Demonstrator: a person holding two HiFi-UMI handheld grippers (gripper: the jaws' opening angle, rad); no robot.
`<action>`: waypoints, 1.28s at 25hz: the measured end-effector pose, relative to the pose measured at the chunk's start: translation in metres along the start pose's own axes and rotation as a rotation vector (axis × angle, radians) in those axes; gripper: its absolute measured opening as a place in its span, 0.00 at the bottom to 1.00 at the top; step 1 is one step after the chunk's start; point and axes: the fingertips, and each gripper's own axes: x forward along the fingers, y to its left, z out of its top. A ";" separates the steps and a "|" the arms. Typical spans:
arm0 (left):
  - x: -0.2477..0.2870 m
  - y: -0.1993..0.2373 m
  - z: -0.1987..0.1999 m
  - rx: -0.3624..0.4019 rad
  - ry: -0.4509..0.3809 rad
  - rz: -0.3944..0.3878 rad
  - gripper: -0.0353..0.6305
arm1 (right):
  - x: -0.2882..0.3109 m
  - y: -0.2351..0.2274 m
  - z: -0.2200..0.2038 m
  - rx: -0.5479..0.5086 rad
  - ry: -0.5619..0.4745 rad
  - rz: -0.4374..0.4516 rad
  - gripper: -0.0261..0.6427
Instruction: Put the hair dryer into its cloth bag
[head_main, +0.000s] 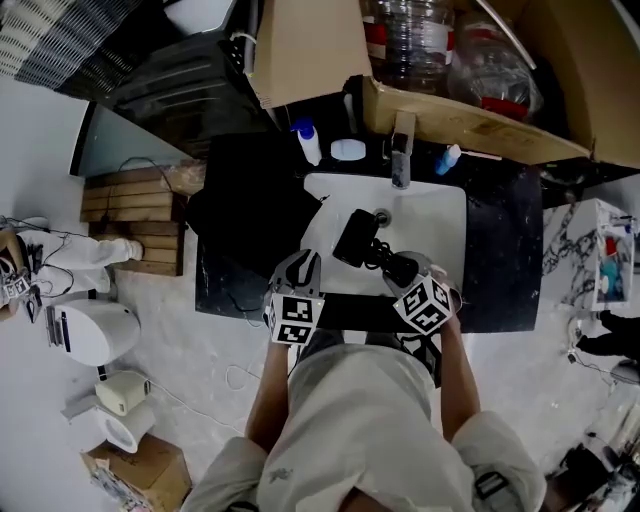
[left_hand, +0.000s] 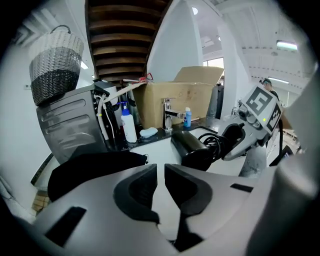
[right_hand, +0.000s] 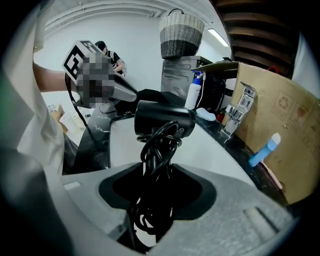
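The black hair dryer (head_main: 355, 238) hangs over the white sink (head_main: 440, 225) with its cord wound round the handle. My right gripper (head_main: 400, 268) is shut on that handle and cord; in the right gripper view the barrel (right_hand: 162, 119) points away above the jaws (right_hand: 157, 170). The black cloth bag (head_main: 245, 205) lies on the dark counter left of the sink, seen as a dark flat heap (left_hand: 90, 170) in the left gripper view. My left gripper (head_main: 300, 272) hovers at the sink's front left corner, between bag and dryer (left_hand: 192, 147), its jaws (left_hand: 160, 182) shut with nothing between them.
Behind the sink stand a faucet (head_main: 402, 150), a white bottle (head_main: 308, 143), a soap dish (head_main: 348, 150) and a small blue bottle (head_main: 448, 158). A cardboard box (head_main: 470, 120) overhangs the back. A wicker basket (left_hand: 55, 65) sits on a grey appliance at the left.
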 end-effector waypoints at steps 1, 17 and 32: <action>0.000 0.004 -0.002 0.002 0.003 0.004 0.12 | 0.000 0.002 0.002 0.000 0.000 -0.001 0.31; 0.019 0.045 -0.031 0.085 0.140 0.034 0.16 | 0.010 0.017 0.017 0.001 0.032 0.010 0.31; 0.038 0.050 -0.055 0.136 0.233 0.008 0.11 | 0.016 0.016 0.019 0.003 0.045 0.019 0.31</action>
